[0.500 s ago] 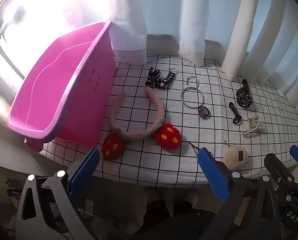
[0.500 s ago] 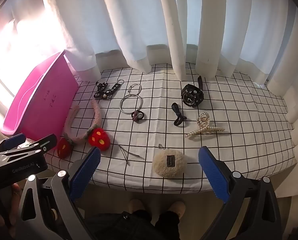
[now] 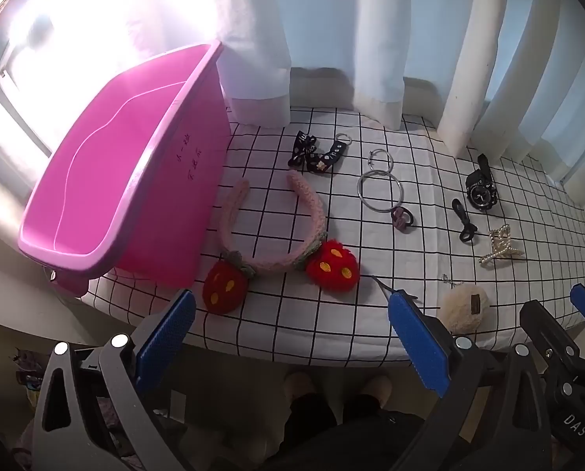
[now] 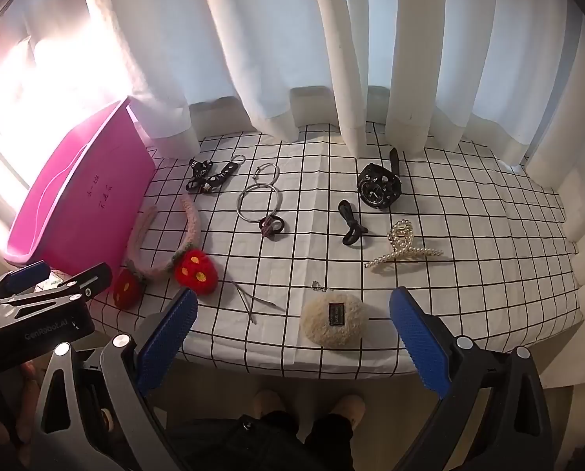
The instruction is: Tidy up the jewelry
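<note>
A pink bin (image 3: 127, 180) (image 4: 84, 204) stands at the table's left end. On the checked cloth lie a pink headband with red strawberries (image 3: 276, 235) (image 4: 163, 251), black bows (image 3: 316, 153) (image 4: 210, 174), silver hoops (image 3: 380, 190) (image 4: 259, 200), a black watch (image 3: 480, 192) (image 4: 378, 188), a pearl claw clip (image 3: 500, 245) (image 4: 402, 247), a fluffy cream pouch (image 3: 465, 308) (image 4: 333, 320) and a thin metal pin (image 4: 249, 300). My left gripper (image 3: 292, 337) hovers open before the table's near edge, below the strawberries. My right gripper (image 4: 292, 337) hovers open over the pouch. Nothing is between either pair of fingers.
White curtains (image 4: 331, 59) hang along the table's far edge. A small purple hair tie (image 4: 270, 227) and a black bow tie (image 4: 351, 227) lie mid-table. The person's feet (image 4: 308, 400) show below the near edge. The left gripper's body (image 4: 37, 306) appears at left in the right wrist view.
</note>
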